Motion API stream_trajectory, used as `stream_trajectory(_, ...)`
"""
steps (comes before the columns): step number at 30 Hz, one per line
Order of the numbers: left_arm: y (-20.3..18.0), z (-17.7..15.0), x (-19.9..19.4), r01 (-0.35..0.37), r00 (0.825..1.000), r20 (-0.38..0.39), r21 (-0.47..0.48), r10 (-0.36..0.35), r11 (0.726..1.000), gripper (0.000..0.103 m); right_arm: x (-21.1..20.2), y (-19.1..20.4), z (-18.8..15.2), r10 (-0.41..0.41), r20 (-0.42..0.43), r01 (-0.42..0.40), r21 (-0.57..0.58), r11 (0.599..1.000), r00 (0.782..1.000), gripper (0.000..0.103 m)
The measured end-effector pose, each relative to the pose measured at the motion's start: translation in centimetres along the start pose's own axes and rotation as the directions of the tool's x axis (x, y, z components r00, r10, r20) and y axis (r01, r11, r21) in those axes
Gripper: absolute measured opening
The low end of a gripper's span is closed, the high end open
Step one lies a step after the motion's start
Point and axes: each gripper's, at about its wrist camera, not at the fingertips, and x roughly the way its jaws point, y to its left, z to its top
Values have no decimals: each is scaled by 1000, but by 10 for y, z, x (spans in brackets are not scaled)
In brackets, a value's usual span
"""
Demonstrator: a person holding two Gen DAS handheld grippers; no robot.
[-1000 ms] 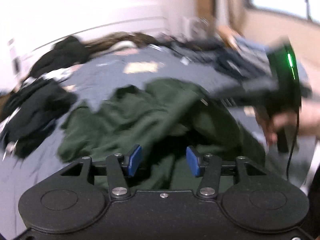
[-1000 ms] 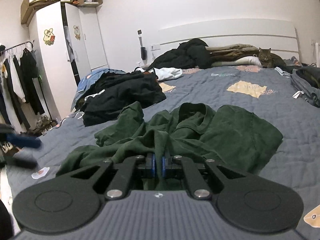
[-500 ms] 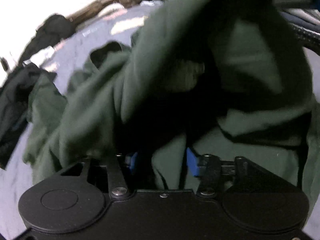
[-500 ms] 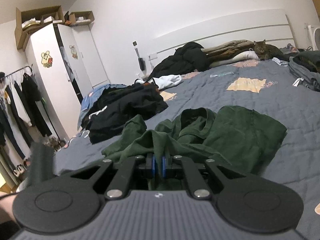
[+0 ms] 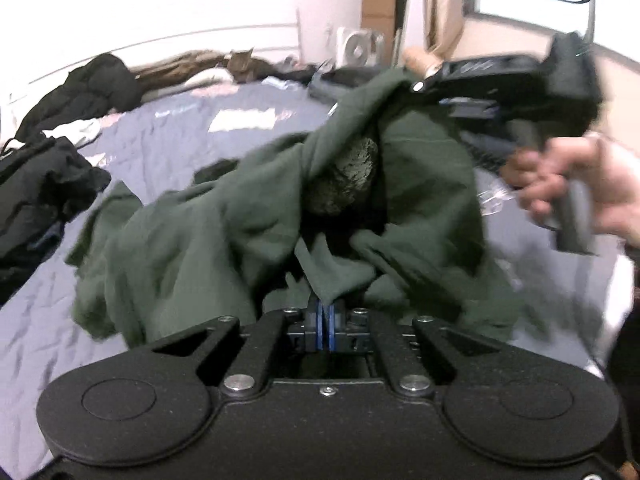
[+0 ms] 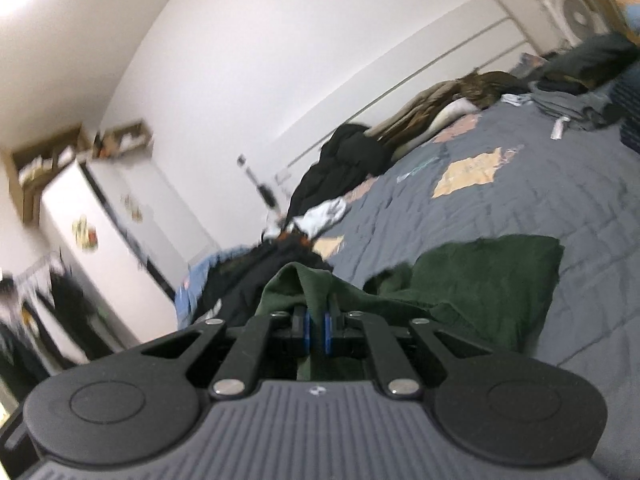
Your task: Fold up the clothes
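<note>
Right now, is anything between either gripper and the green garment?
Nothing visible. The left gripper is shut on a fold of the green garment, and the right gripper is also shut on its cloth, lifting it off the bed.

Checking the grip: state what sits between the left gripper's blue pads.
A fold of the green garment, pinched between the left gripper pads; left wrist view.

The garment (image 5: 240,232) lay heaped mid-bed (image 5: 168,148), one fold pinched in the left claw (image 5: 325,322) before it. Behind, by the headboard (image 5: 200,36), sat a cat (image 5: 244,66) — another clothes pile (image 5: 36,192) lay to the left.
</note>
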Motion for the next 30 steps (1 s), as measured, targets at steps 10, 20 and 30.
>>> stream_trajectory(10, 23, -42, -41, -15, 997, -79, -88, 8, 996, 3, -9, -46, 13, -170, 47, 161, 156, 974, 984, 6)
stream_trajectory(20, 14, -9, -73, 96, 994, -29, -175, -102, 980, 23, 0, -38, 19, -204, -183, 194, -67, 979, 962, 11)
stream_trajectory(30, -18, 26, -23, 87, 996, -3, -42, -87, 995, 48, -55, 31, 49, -87, -200, 28, -283, 959, 976, 39)
